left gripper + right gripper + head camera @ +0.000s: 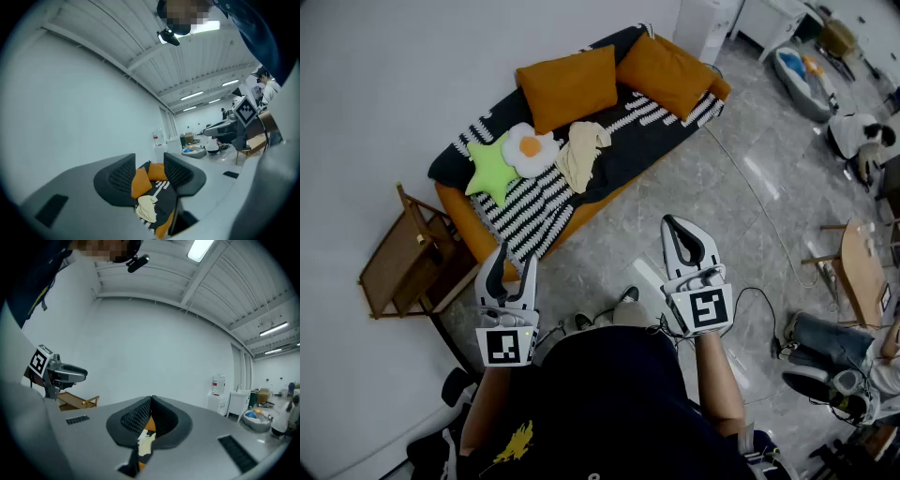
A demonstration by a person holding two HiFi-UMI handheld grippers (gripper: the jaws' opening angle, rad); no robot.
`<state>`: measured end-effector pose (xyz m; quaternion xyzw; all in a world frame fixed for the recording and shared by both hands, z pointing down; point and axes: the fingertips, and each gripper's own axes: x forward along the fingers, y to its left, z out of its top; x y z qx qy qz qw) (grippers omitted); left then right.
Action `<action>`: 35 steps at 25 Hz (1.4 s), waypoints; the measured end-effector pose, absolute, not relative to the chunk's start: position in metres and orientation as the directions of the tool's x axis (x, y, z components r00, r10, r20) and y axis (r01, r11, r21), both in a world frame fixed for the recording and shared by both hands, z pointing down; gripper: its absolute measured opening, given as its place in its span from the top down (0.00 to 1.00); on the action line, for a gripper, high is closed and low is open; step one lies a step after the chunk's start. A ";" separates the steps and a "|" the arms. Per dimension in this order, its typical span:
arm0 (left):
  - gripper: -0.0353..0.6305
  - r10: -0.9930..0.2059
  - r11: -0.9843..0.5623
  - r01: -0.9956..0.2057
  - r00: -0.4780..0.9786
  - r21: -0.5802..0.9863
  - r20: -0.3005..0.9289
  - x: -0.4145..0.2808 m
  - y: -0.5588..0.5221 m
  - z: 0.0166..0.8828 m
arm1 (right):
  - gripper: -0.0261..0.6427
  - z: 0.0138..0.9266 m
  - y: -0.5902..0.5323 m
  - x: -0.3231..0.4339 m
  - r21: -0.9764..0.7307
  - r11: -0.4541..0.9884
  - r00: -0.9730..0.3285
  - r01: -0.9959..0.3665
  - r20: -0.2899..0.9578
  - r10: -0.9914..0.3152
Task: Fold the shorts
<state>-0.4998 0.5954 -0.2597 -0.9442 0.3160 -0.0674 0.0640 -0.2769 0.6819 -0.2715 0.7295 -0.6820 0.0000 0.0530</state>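
The cream shorts [581,150] lie crumpled on a sofa [623,155] covered by a black-and-white throw, and they also show far off between the jaws in the left gripper view as the shorts [146,208]. Both grippers are held level in front of the person, well short of the sofa. My left gripper [500,253] stands open with nothing between its fingers; through the gap I see the sofa. My right gripper [675,225] is shut and empty, and only a sliver of the shorts [145,444] shows below its closed tips.
Two orange cushions [572,84], a green star cushion [490,167] and a fried-egg cushion [530,147] share the sofa. A wooden side table [403,262] stands at its left end. At the right are a wooden table [858,272], a seated person [839,352] and floor cables.
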 end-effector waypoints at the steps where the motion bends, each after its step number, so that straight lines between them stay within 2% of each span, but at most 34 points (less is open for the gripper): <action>1: 0.65 -0.606 -0.791 -0.590 0.792 -0.160 0.078 -0.517 0.597 -0.261 | 0.94 -0.273 0.682 -0.295 0.065 -0.059 0.064 -0.996 0.072 -0.995; 8: 0.65 -0.618 -0.784 -0.616 0.786 -0.075 0.007 -0.631 0.594 -0.261 | 0.94 -0.273 0.696 -0.421 0.114 -0.063 0.072 -0.992 0.080 -0.994; 13: 0.65 -0.603 -0.795 -0.600 0.798 -0.090 0.009 -0.665 0.588 -0.259 | 0.94 -0.279 0.703 -0.451 0.129 -0.107 0.114 -0.986 0.052 -0.992; 18: 0.60 -0.591 -0.804 -0.590 0.806 -0.080 -0.005 -0.682 0.589 -0.260 | 0.93 -0.281 0.715 -0.461 0.119 -0.177 0.184 -0.977 0.048 -0.982; 21: 0.54 -0.574 -0.815 -0.573 0.819 -0.082 -0.019 -0.688 0.591 -0.258 | 0.85 -0.281 0.715 -0.470 0.137 -0.174 0.183 -0.975 0.054 -0.982; 24: 0.46 -0.567 -0.822 -0.566 0.824 -0.069 0.005 -0.694 0.590 -0.250 | 0.80 -0.279 0.715 -0.473 0.150 -0.177 0.188 -0.973 0.066 -0.980; 31: 0.38 -0.577 -0.815 -0.573 0.816 -0.084 0.040 -0.706 0.580 -0.232 | 0.64 -0.262 0.718 -0.467 0.162 -0.180 0.203 -0.970 0.139 -0.969; 34: 0.35 -0.581 -0.813 -0.578 0.812 -0.067 0.049 -0.712 0.575 -0.229 | 0.50 -0.260 0.716 -0.464 0.107 -0.185 0.200 -0.977 0.147 -0.969; 35: 0.35 -0.583 -0.812 -0.580 0.811 -0.062 0.052 -0.714 0.573 -0.229 | 0.37 -0.257 0.714 -0.463 0.086 -0.180 0.192 -0.980 0.155 -0.969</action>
